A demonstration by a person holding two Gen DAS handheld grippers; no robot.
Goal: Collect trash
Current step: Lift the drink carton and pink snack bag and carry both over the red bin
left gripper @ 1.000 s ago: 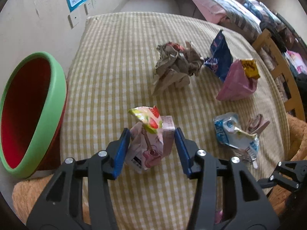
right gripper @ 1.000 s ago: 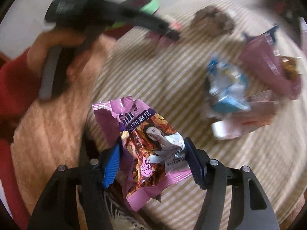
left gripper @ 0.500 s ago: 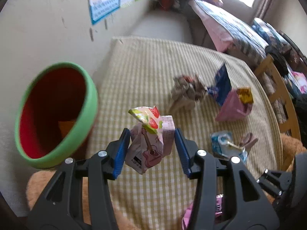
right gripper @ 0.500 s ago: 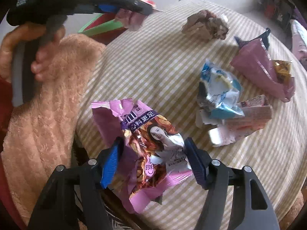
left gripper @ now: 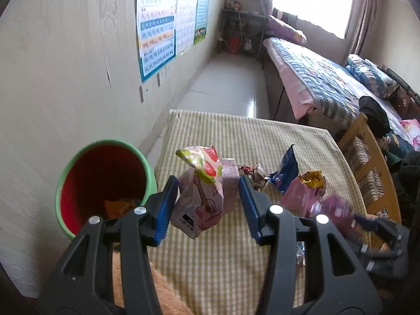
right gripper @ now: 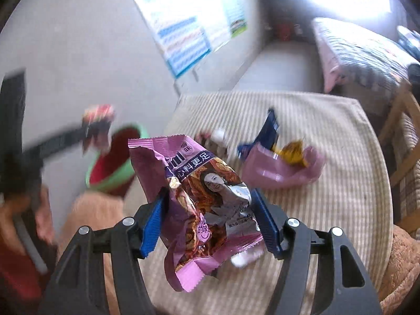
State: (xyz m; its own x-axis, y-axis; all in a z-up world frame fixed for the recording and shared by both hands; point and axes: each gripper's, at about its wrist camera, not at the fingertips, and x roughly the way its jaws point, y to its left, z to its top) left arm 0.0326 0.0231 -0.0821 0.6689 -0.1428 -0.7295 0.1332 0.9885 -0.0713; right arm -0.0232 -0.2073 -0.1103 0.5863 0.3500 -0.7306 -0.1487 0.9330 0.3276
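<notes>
**Both grippers hold wrappers above the checked table**

Seen from the left wrist, the left gripper (left gripper: pixel 207 204) pinches a pale pink carton-like wrapper (left gripper: pixel 203 197) with a strawberry print at its top, its blue pads pressed on both sides. To the left of that gripper and below it stands the green-rimmed red bin (left gripper: pixel 105 183), with an orange scrap lying inside; only this view looks into it. Ahead of the gripper on the table lie a crumpled paper wad (left gripper: pixel 253 173), a dark blue packet (left gripper: pixel 287 173) and a pink bag (left gripper: pixel 302 194) with a gold wrapper at its mouth. Low on the right the other gripper shows as a blur.

The right wrist view, smeared by motion, shows the right gripper (right gripper: pixel 208 220) clamped on a purple snack wrapper (right gripper: pixel 199 202) printed with a portrait and Chinese characters, crumpled between the pads. Far to its left a hand (right gripper: pixel 23 210) with a red sleeve carries the left gripper, and the bin sits beyond, just past a tan plush cover (right gripper: pixel 92 210).

The table (left gripper: pixel 236 136) wears a beige checked cloth and stands against a pale wall with charts (left gripper: pixel 157 39). Beyond it are a tiled floor, a quilted bed (left gripper: pixel 315 78), a bright curtained window and, at the right, a wooden chair (left gripper: pixel 367 157).
</notes>
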